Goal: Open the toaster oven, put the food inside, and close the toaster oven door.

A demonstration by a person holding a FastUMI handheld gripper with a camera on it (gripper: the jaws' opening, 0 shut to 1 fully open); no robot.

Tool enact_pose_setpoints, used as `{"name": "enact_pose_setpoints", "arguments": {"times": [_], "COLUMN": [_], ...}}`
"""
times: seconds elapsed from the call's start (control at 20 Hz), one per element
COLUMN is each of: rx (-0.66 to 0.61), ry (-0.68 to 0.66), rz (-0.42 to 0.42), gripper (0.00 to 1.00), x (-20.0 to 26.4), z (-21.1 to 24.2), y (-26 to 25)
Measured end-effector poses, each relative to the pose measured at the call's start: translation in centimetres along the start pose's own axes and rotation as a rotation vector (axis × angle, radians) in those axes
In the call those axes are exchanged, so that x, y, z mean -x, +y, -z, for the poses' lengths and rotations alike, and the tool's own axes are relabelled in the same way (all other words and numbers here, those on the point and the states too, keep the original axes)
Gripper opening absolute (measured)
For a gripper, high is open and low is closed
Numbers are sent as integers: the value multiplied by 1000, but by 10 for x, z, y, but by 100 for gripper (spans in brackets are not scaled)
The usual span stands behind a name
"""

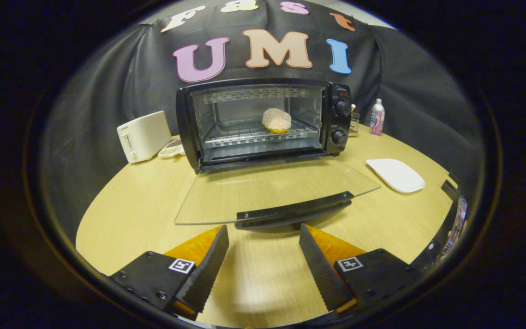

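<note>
Gripper [263, 240]: fingers spread wide apart, nothing held between them; only bare tabletop is seen in the gap.
Table [121, 219]: pale wood surface on which everything is set, running from under the fingers to the booth wall.
Door handle [294, 211]: dark bar along the free edge of the door, just ahead of the fingertips and roughly centred on the gap; judged to be placed for the closing lift.
Oven door [263, 192]: clear glass panel, swung fully down and lying near level above the table, hinged at the oven's lower front; left open, so the cavity is exposed.
White plate [395, 175]: flat dish ahead of the right finger, beside the door's corner, with nothing seen on it; judged to be where the food was served from.
Toaster oven [263, 121]: black body beyond the door, two knobs on its right panel.
Food [276, 120]: round, pale, crusted piece resting on the wire rack inside the cavity, right of centre.
White toaster [143, 135]: beyond the left finger, beside the oven.
Bottle [376, 117]: upright, far right of the oven.
Task stage: loading is judged done; closing the door remains.
</note>
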State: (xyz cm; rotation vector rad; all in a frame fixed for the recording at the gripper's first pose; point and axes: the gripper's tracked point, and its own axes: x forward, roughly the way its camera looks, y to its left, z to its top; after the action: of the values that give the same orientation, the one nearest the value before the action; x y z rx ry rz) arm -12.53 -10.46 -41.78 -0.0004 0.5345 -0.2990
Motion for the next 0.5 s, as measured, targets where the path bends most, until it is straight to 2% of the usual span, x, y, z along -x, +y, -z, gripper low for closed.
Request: {"name": "enact_pose_setpoints", "arguments": {"times": [0.25,0.5], "rx": [31,1], "ry": [6,-132], "rz": [45,27], "gripper": [98,100], "x": [2,16], "z": [-10,-65], "y": [-4,-3]}}
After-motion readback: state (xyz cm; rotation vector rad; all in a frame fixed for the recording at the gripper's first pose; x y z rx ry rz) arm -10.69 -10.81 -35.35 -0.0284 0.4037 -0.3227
